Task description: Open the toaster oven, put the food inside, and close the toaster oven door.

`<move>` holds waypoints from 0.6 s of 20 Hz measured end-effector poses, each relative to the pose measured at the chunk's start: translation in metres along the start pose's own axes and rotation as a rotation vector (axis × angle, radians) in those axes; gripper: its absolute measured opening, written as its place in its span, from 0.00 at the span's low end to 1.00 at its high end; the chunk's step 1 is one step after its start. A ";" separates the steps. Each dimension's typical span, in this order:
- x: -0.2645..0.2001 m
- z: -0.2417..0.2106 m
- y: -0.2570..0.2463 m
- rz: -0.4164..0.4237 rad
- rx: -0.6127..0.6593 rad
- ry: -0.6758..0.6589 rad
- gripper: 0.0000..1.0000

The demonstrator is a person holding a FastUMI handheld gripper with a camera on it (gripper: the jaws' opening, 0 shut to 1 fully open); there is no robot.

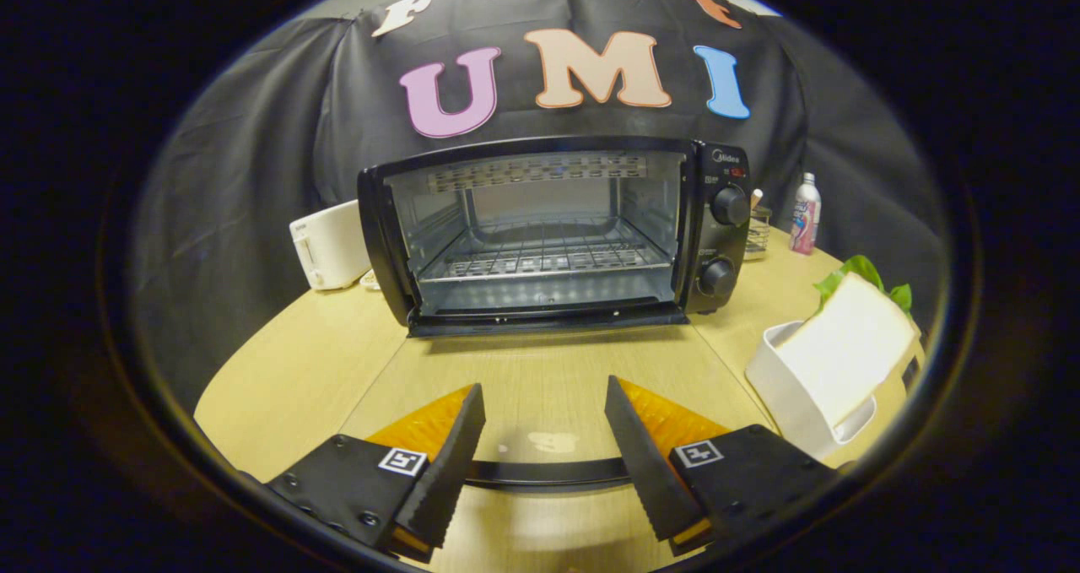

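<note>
Gripper view: with the oven [540, 235] open straight ahead, the sandwich [839, 349] is seen well off to the right of the gripper [544, 446], whose fingers are spread, empty.

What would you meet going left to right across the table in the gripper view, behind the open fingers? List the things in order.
White toaster → toaster oven, door down → wire basket → bottle → white tray holding the sandwich. The gripper is open, holding nothing.
</note>
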State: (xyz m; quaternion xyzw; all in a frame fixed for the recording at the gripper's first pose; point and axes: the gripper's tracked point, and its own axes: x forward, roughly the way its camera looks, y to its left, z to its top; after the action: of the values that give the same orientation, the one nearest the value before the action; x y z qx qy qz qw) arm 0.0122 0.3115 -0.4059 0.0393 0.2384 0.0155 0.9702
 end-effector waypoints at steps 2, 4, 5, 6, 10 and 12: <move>0.000 0.004 0.000 0.010 0.017 -0.006 0.91; 0.000 0.006 0.002 0.032 0.041 -0.001 0.91; -0.001 0.009 0.004 0.055 0.061 0.000 0.91; -0.002 0.013 0.007 0.073 0.073 -0.001 0.91; -0.021 0.048 0.006 0.112 0.034 -0.062 0.91; -0.034 0.067 0.000 0.126 0.012 -0.084 0.91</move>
State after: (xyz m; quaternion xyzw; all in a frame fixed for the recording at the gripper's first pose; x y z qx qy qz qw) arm 0.0130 0.3056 -0.3310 0.0609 0.1947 0.0734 0.9762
